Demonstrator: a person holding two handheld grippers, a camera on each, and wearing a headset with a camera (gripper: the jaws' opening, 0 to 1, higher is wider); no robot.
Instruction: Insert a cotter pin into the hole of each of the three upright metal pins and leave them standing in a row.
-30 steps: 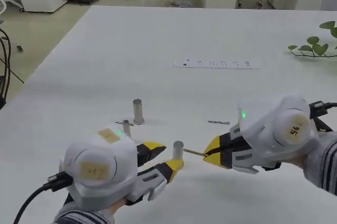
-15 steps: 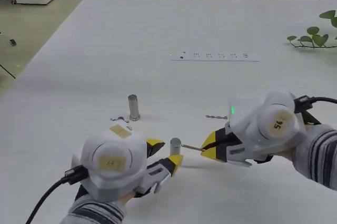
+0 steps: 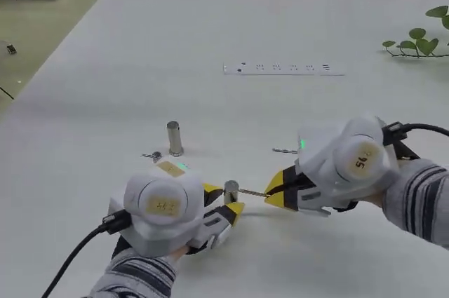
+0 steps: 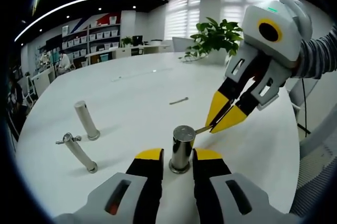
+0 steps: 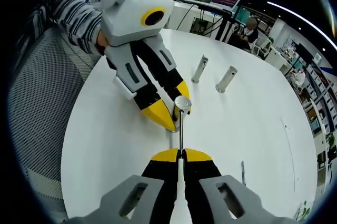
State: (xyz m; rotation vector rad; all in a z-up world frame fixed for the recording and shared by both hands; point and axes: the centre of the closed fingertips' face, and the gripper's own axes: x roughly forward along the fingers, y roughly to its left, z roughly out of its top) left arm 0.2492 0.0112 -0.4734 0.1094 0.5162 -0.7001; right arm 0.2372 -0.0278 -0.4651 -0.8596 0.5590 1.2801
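Left gripper [image 4: 179, 154]: we've got its fingers pinching the near metal pin [image 4: 181, 147], upright on the counter [image 3: 280, 24].
Right gripper [image 5: 181, 154]: fingers clamped on a cotter pin [image 5: 181, 129], tip against that pin's upper side. In the hole? We can't tell.
Other pins: far metal pin [image 3: 174, 138] bare, third metal pin [image 4: 79, 153] already cottered.

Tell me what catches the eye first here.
Front and centre on the white table, the left tool clamps an upright metal pin while the right tool holds a cotter pin to its top. Behind stand a bare pin and a finished pin, cotter through it.
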